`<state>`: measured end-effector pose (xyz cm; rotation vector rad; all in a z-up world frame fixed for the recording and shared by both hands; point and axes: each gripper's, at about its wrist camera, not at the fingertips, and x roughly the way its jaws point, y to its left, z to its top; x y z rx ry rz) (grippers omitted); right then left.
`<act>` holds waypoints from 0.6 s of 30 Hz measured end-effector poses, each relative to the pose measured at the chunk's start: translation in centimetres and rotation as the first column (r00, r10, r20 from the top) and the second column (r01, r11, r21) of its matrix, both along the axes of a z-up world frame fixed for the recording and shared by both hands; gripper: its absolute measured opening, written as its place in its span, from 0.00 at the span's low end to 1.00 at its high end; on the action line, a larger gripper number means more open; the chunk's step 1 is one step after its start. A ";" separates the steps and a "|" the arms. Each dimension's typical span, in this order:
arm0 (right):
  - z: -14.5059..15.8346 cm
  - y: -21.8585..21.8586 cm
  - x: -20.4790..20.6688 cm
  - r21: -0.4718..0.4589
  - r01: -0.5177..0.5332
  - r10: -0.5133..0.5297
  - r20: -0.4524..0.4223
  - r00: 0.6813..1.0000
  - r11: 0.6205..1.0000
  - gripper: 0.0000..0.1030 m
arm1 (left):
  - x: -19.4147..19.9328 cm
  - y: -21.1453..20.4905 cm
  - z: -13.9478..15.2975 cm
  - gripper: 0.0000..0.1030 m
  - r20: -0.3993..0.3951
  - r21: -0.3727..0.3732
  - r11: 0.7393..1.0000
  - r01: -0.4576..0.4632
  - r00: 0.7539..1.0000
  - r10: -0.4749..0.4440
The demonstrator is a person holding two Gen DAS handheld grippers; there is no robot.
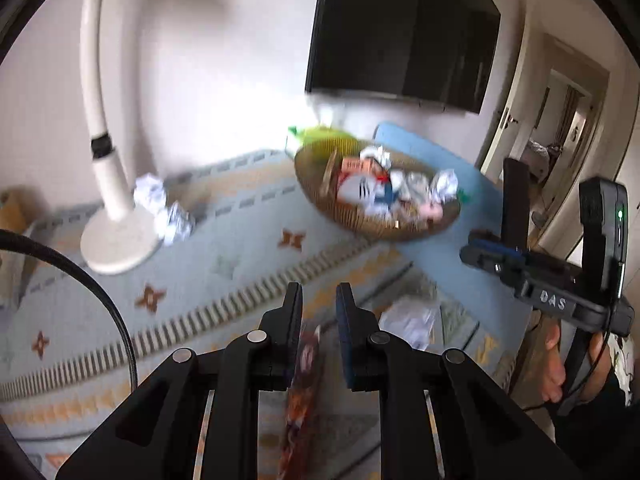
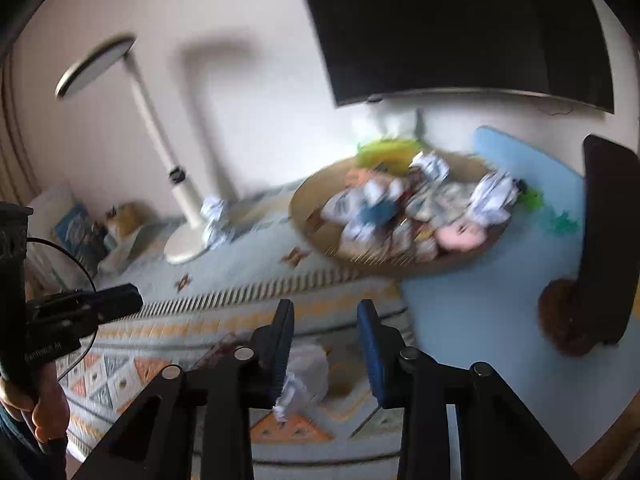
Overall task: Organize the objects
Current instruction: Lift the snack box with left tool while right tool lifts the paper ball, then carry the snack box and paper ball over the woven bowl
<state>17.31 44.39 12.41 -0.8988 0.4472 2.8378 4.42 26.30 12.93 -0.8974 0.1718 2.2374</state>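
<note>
Woven wicker forms the round basket (image 1: 376,200) at one o'clock, heaped with crumpled paper balls. We pinch a thin glossy reddish wrapper (image 1: 304,380) in the left gripper (image 1: 319,300); the right gripper (image 2: 326,316) clamps a crumpled white paper ball (image 2: 304,376). Two paper balls (image 1: 164,208) touch the lamp base (image 1: 116,244).
</note>
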 end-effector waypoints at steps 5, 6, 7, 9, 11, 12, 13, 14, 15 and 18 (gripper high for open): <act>-1.9 0.9 0.0 -0.147 -0.106 0.113 0.043 0.993 0.984 0.61 | -0.3 -0.1 -2.4 0.18 0.041 -0.047 0.999 -0.009 0.999 0.011; -2.6 0.6 0.1 -0.177 -0.125 0.136 0.049 0.990 0.976 0.81 | -0.2 -0.4 -3.3 0.23 0.083 -0.068 0.998 0.004 0.997 0.002; -3.3 0.1 0.3 -0.194 -0.141 0.154 0.050 0.987 0.971 0.83 | -0.3 -0.9 -4.0 0.31 0.118 -0.077 0.997 0.017 0.993 -0.008; -4.3 -1.4 0.3 -0.157 -0.150 0.163 0.069 0.984 0.976 0.84 | 0.0 -1.8 -6.0 0.31 0.213 -0.097 0.995 0.037 0.977 -0.015; -5.1 -2.3 -0.7 -0.119 -0.155 0.167 0.102 0.981 0.981 0.84 | 0.4 -2.2 -7.5 0.31 0.256 -0.127 0.991 0.034 0.967 -0.001; -5.5 -2.9 -1.5 -0.111 -0.167 0.180 0.121 0.976 0.980 0.84 | 0.6 -2.3 -8.2 0.31 0.268 -0.151 0.988 0.035 0.963 0.006; -5.9 -3.2 -2.1 -0.113 -0.179 0.192 0.127 0.973 0.977 0.84 | 0.7 -2.2 -8.8 0.31 0.278 -0.165 0.986 0.038 0.961 0.010; -6.2 -3.6 -2.6 -0.108 -0.183 0.196 0.135 0.971 0.977 0.83 | 0.8 -2.1 -9.4 0.31 0.296 -0.172 0.984 0.046 0.955 0.007; -6.6 -4.2 -3.4 -0.082 -0.175 0.187 0.161 0.969 0.981 0.82 | 0.9 -1.9 -10.0 0.31 0.315 -0.172 0.983 0.058 0.949 -0.001; -7.3 -5.0 -4.4 -0.024 -0.177 0.178 0.200 0.963 0.984 0.62 | 1.2 -1.2 -10.5 0.32 0.279 -0.190 0.980 0.066 0.960 -0.011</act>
